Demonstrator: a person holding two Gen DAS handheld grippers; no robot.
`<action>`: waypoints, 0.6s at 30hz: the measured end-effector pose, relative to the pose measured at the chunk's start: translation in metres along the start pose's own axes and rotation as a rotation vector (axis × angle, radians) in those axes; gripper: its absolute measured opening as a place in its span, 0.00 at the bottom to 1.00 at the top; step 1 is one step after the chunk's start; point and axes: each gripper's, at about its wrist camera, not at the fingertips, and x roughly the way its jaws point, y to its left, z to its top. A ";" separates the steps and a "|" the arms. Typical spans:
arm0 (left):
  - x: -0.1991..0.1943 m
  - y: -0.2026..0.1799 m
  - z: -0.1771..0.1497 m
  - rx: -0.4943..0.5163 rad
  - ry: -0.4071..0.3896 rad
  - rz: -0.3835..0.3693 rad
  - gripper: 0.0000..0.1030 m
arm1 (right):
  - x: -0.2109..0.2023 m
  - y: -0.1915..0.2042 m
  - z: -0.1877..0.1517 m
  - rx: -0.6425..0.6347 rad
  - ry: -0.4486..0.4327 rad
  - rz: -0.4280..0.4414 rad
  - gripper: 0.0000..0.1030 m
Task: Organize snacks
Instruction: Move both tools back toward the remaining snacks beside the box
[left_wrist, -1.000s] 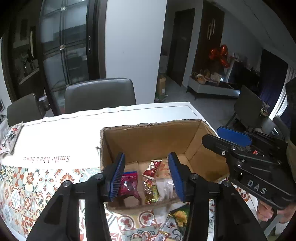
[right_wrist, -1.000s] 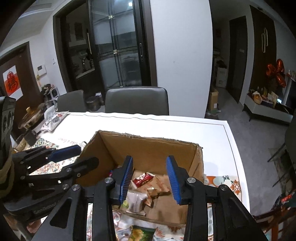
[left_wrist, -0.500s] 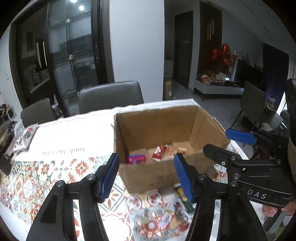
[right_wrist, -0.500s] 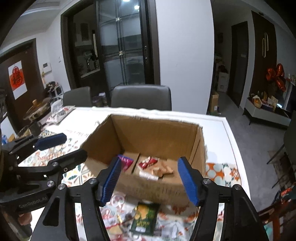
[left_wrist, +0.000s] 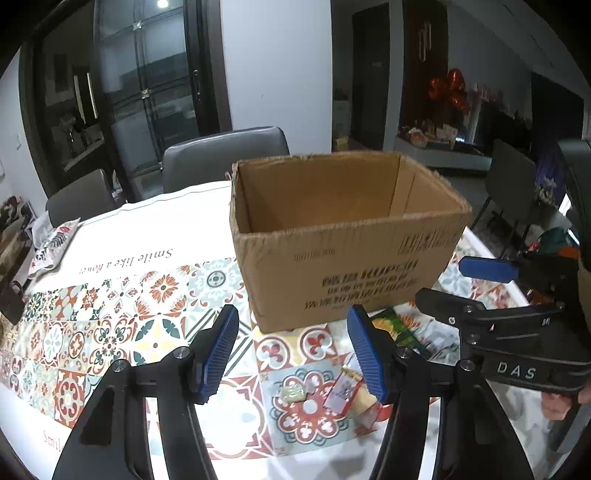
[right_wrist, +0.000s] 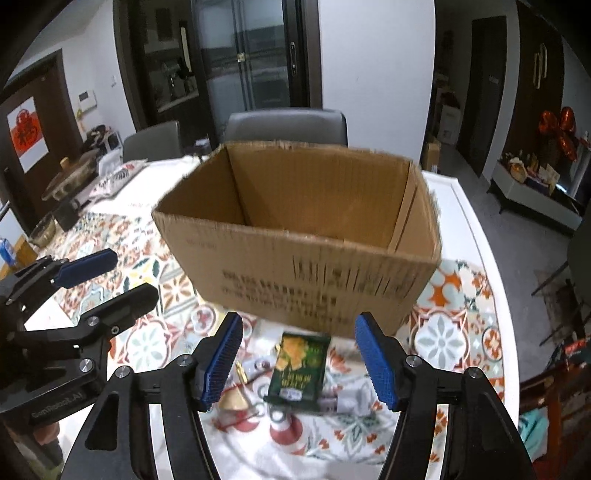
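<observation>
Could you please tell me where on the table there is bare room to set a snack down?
The patterned cloth left of the cardboard box looks bare, out to the pouch at the far-left edge. The near strip before the box is crowded: a green packet, a small wrapped candy and other wrappers.

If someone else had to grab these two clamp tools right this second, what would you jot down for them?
Left gripper: open, empty, hovering over the tablecloth in front of the cardboard box.
Right gripper: open, empty, just above the green snack packet.
Box interior is out of sight from this angle, so I cannot say what it holds.
Left on the table before the box: the green packet, a small pale wrapped sweet, a red-and-white wrapper, and a few blurred bits.
To do: probably pick these up and drop them in the box, green packet first.
</observation>
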 end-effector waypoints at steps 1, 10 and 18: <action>0.002 -0.001 -0.003 0.004 0.004 -0.001 0.58 | 0.003 0.000 -0.002 0.002 0.011 -0.003 0.62; 0.022 -0.008 -0.027 0.017 0.057 -0.009 0.58 | 0.039 0.001 -0.026 -0.001 0.130 -0.012 0.62; 0.038 -0.013 -0.043 0.020 0.099 -0.013 0.58 | 0.069 0.003 -0.037 -0.015 0.205 -0.022 0.62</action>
